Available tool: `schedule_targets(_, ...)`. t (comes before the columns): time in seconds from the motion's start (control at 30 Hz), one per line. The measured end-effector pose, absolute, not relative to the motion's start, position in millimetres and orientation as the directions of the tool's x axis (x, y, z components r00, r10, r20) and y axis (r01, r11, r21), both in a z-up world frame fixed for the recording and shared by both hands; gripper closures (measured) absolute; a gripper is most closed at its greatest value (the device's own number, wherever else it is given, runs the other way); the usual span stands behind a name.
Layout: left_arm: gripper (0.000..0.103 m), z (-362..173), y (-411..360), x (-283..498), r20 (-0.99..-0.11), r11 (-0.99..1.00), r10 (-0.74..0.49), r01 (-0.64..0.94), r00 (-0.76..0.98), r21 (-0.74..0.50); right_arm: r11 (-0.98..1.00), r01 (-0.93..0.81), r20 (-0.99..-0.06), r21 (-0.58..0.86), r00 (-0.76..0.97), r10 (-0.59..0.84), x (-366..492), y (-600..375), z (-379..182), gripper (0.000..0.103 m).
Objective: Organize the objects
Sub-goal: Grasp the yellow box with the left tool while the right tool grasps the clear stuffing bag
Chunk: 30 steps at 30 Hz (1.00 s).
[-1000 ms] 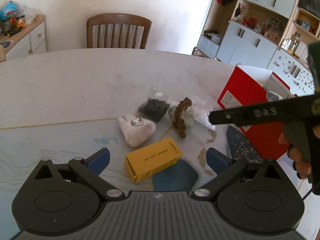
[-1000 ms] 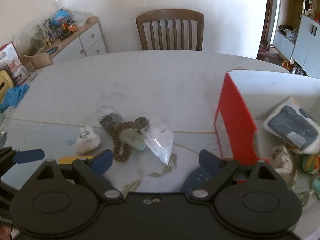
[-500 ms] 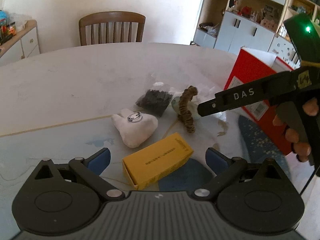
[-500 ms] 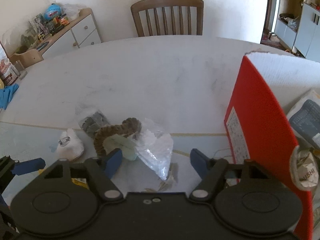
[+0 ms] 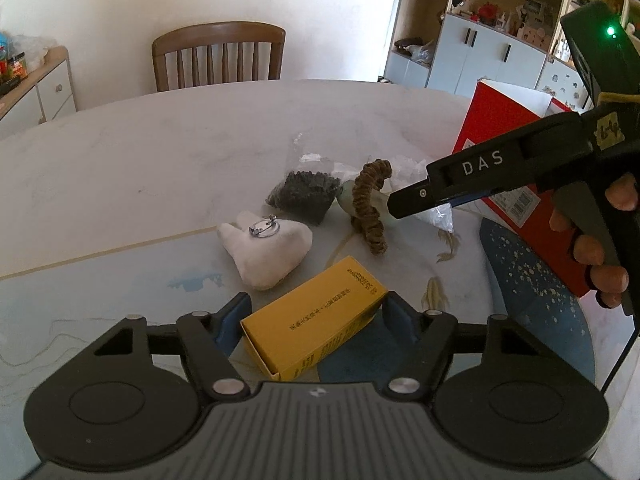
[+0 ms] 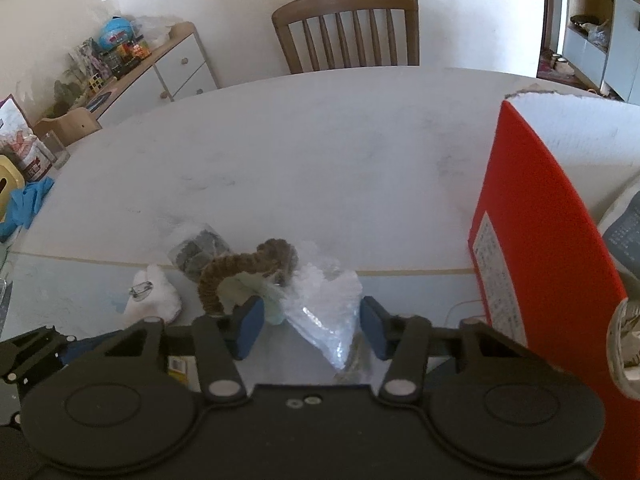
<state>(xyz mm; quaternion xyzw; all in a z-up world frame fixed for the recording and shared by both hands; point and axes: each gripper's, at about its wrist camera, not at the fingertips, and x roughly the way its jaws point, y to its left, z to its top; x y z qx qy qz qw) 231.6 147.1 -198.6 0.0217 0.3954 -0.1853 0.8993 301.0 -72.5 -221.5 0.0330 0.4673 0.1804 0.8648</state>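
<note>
Closing my left claw (image 5: 314, 316) around the yellow box (image 5: 316, 320), pads just touching; my right claw (image 6: 310, 322) closing, straddling the clear bag (image 6: 328, 312)

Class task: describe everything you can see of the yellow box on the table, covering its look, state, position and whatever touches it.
The yellow box is a long, narrow carton, cardboard by its look, with small dark print along its top face and near end. It looks closed and undamaged. It lies flat on the table, angled diagonally, between the blue fingers of the left gripper, which have just been closing on it and now appear to touch its corners.
</note>
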Motion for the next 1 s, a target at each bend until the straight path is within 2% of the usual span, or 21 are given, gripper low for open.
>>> schedule_targets(0.1,0.032,-197.5,145.0,230.3,-0.726,0.933,-0.306,0.346,0.616,-0.099,0.933,-0.276,-0.793,0.230,0.503,0.344,299.8,-73.3,-219.8,0.067)
schedule_targets(0.3,0.032,-195.9,144.8,222.9,-0.726,0.934,-0.304,0.343,0.616,-0.100,0.945,-0.263,-0.798,0.196,0.517,0.309,291.4,-73.4,-216.9,0.073)
schedule_targets(0.9,0.032,-147.2,134.9,188.3,-0.695,0.937,-0.324,0.317,0.642,-0.144,0.927,-0.285,-0.768,0.245,0.526,0.365,228.5,-91.8,-169.8,0.074)
schedule_targets(0.93,0.034,-143.3,134.1,185.7,-0.691,0.936,-0.330,0.318,0.643,-0.150,0.925,-0.285,-0.766,0.252,0.525,0.370,224.2,-93.7,-166.4,0.074)
schedule_targets(0.97,0.050,-139.2,133.2,183.1,-0.687,0.935,-0.335,0.320,0.645,-0.155,0.924,-0.285,-0.764,0.257,0.525,0.375,219.9,-96.1,-162.6,0.074)
schedule_targets(1.0,0.057,-135.0,132.0,180.8,-0.685,0.933,-0.339,0.322,0.645,-0.158,0.922,-0.287,-0.761,0.260,0.527,0.379,216.1,-98.9,-158.5,0.074)
